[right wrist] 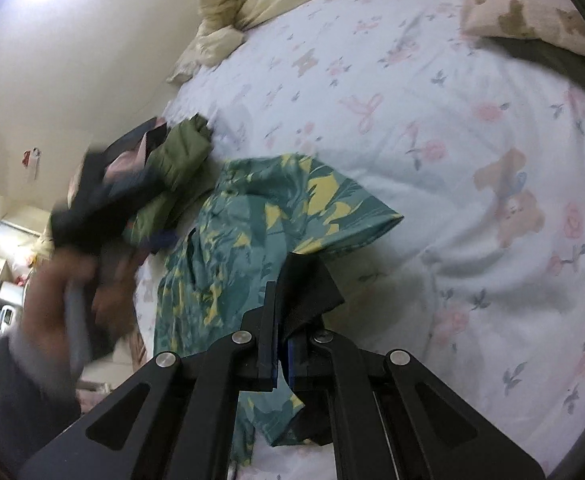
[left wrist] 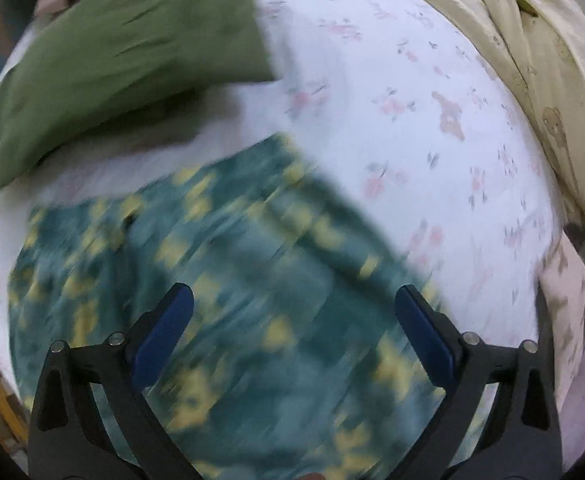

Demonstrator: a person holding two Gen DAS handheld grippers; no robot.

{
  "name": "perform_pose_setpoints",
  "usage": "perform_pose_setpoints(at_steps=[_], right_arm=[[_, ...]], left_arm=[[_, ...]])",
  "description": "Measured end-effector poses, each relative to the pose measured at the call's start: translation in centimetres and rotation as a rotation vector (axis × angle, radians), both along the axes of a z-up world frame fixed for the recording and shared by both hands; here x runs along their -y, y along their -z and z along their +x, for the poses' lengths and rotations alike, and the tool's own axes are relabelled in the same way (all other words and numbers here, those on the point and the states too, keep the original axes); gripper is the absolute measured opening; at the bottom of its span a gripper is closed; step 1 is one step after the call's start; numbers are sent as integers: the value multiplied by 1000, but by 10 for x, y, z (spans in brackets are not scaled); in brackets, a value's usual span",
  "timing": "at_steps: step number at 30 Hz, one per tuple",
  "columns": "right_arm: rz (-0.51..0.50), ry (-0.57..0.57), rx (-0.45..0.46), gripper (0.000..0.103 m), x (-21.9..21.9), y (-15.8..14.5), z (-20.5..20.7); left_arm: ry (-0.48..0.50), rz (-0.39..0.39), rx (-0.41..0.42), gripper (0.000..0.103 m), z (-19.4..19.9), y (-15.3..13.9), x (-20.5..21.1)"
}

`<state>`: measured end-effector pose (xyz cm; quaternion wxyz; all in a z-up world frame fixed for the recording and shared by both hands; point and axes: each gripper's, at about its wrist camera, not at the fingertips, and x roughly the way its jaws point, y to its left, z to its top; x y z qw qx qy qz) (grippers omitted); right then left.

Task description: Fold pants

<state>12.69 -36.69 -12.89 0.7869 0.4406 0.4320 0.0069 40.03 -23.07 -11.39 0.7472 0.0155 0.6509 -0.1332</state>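
Teal pants with a yellow leaf print [right wrist: 252, 224] lie on the floral bed sheet [right wrist: 432, 120]. My right gripper [right wrist: 282, 328] is shut on an edge of them, and the cloth hangs down between its fingers. In the left wrist view the pants [left wrist: 228, 280] are blurred and spread under my left gripper [left wrist: 292, 312], which is open and holds nothing. The left gripper also shows blurred in the right wrist view [right wrist: 88, 208], with the hand that holds it.
A folded green garment [left wrist: 124, 56] lies on the sheet beyond the pants, also in the right wrist view [right wrist: 176, 160]. A cream duvet [left wrist: 532, 40] is bunched along the far side. A bear-print pillow [right wrist: 532, 8] lies at the bed's corner.
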Motion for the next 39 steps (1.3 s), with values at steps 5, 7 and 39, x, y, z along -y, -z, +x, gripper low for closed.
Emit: perform_pose_setpoints(at_steps=[5,7,39], right_arm=[[22,1,-24,2,-2,10,4],[22,19,-41,2,-1,13,4],[-209,-785,332,2,-266,-76,22]], left_arm=[[27,95,15,87,31,31,46],[17,114,-33,87,35,46,52],[-32,93,151,1,28,-51,-189]])
